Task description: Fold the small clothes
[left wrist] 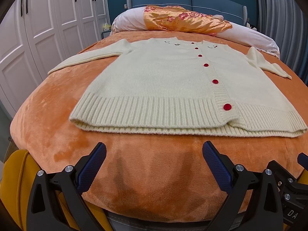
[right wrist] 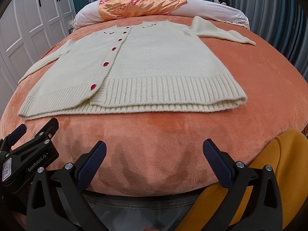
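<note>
A cream knit cardigan [left wrist: 157,80] with red buttons lies flat and buttoned on the orange blanket [left wrist: 57,127], both sleeves spread out to the sides. It also shows in the right wrist view [right wrist: 154,61]. My left gripper [left wrist: 154,154] is open and empty, hovering over the blanket just short of the cardigan's ribbed hem. My right gripper [right wrist: 154,153] is open and empty, also just short of the hem. The left gripper's body shows at the lower left of the right wrist view [right wrist: 28,154].
The bed has a white pillow [left wrist: 129,21] and an orange floral satin cloth [left wrist: 184,21] at its head. White wardrobe doors [left wrist: 38,28] stand to the left, a grey curtain [left wrist: 279,19] to the right. Yellow fabric [right wrist: 269,173] lies at the bed's near edge.
</note>
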The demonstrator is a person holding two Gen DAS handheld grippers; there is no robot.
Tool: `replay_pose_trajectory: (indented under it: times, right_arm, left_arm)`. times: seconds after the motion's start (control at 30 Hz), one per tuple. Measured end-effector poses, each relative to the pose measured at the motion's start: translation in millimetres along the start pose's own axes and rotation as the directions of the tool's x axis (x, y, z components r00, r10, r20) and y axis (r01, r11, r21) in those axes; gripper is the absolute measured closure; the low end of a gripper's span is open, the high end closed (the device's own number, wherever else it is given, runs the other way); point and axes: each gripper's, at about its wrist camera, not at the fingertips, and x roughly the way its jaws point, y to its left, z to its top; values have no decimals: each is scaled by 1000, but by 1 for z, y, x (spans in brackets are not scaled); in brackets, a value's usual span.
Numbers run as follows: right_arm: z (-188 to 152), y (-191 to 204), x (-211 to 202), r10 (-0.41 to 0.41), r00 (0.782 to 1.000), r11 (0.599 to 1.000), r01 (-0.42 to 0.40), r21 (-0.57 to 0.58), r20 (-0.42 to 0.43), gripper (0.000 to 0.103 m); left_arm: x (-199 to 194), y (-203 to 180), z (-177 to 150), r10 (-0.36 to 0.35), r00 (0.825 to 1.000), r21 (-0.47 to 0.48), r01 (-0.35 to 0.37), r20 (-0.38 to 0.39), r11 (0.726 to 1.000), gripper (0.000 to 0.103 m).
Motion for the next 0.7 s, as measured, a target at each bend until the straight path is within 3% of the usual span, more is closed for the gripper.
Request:
replay_pose_trajectory:
  times: [0.7]
  right_arm:
    - [-3,2,1,8,1000,1000,-8,-1,-9,5]
  left_arm:
    - [1,2,-1,1,1000,0,-1,-5,1000,5]
